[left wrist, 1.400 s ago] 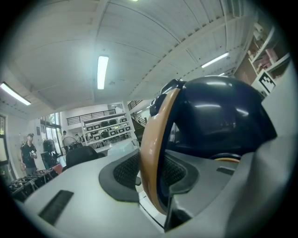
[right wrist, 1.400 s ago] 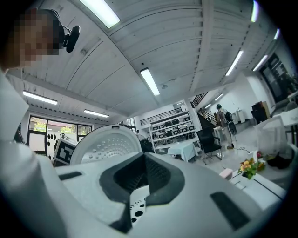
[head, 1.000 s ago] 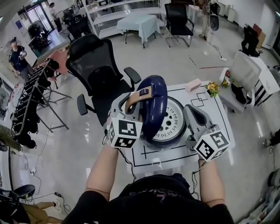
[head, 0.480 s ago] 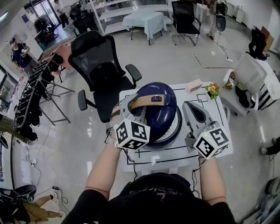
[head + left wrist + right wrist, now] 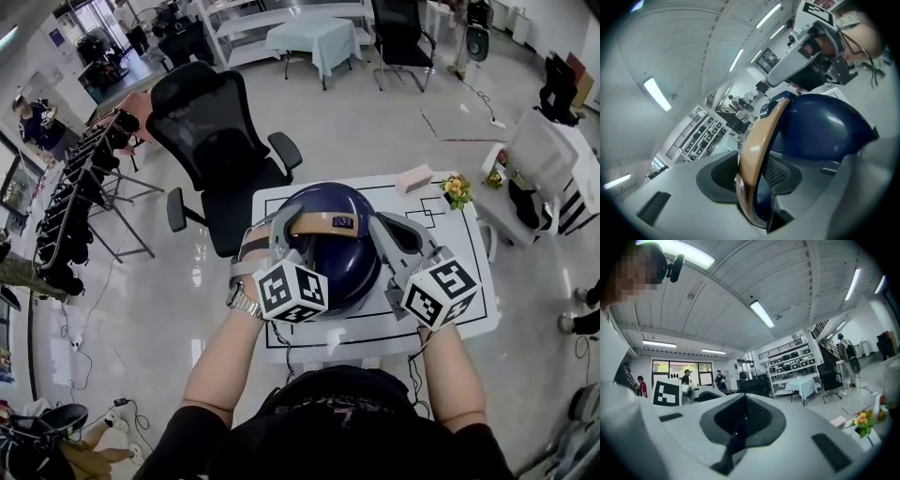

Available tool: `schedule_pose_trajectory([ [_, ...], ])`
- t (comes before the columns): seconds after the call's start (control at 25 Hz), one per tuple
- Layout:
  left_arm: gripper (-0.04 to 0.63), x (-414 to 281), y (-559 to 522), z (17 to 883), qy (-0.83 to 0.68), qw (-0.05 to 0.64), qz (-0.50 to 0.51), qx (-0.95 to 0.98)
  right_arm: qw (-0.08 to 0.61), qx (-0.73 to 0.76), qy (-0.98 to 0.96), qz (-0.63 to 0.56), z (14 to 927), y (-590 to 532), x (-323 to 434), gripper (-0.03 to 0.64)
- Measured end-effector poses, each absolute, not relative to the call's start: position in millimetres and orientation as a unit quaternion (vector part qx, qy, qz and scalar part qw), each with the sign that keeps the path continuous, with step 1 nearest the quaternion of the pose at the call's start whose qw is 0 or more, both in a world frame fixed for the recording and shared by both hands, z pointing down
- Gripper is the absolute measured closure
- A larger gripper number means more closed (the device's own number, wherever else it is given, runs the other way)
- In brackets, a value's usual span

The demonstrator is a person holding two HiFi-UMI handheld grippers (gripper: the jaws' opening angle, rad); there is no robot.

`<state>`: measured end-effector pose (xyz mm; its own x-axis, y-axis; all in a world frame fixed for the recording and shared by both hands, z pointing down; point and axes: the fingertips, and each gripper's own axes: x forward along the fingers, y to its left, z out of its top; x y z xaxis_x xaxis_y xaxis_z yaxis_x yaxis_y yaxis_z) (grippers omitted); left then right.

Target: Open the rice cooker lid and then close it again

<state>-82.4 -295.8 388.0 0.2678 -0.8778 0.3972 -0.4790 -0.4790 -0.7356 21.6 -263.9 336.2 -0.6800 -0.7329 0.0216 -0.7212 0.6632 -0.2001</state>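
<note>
**Lid down on the rice cooker, left fingers loose around its handle**

The navy rice cooker [image 5: 339, 267] stands on the left half of the white counter [image 5: 472, 230], inside black lines marked on the top. Its domed lid is down over the body; whether it has latched cannot be told. The tan handle [image 5: 323, 223] lies across the crown of the lid.

The left gripper [image 5: 281, 223] reaches in from the near left and has the handle between its fingers. In the left gripper view the tan band [image 5: 757, 140] runs up between the two pads. The fingers have just been opening; they stand apart around the band, with a sliver of dark blue showing beside one pad.

The right gripper [image 5: 380, 227] sits at the right flank of the lid with its fingers together and nothing between them, as the right gripper view [image 5: 740, 427] shows.

A pink box [image 5: 413, 178] lies at the far edge of the counter, and a small bunch of flowers [image 5: 457, 190] is near the far right corner. A black office chair [image 5: 220, 141] stands on the floor beyond the far left corner.
</note>
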Motion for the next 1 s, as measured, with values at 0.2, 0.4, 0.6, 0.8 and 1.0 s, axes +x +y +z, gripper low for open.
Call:
schedule_pose_trajectory([
  [0.2, 0.449, -75, -295, 393, 0.440, 0.257, -0.425, -0.748, 0.009, -0.375, 0.922, -0.098, 345, -265, 10, 0.615],
  [0.4, 0.449, -66, -295, 403, 0.430, 0.270, -0.445, -0.738, -0.013, -0.355, 0.930, -0.091, 355, -267, 3, 0.615],
  [0.6, 0.446, -60, -295, 411, 0.425, 0.277, -0.459, -0.729, -0.035, -0.343, 0.934, -0.097, 369, -270, 2, 0.615],
  [0.8, 0.445, -53, -297, 418, 0.421, 0.280, -0.469, -0.724, -0.047, -0.337, 0.934, -0.108, 384, -273, 8, 0.615],
  [1.0, 0.443, -52, -298, 422, 0.415, 0.287, -0.482, -0.716, -0.053, -0.330, 0.935, -0.121, 391, -277, 8, 0.615],
])
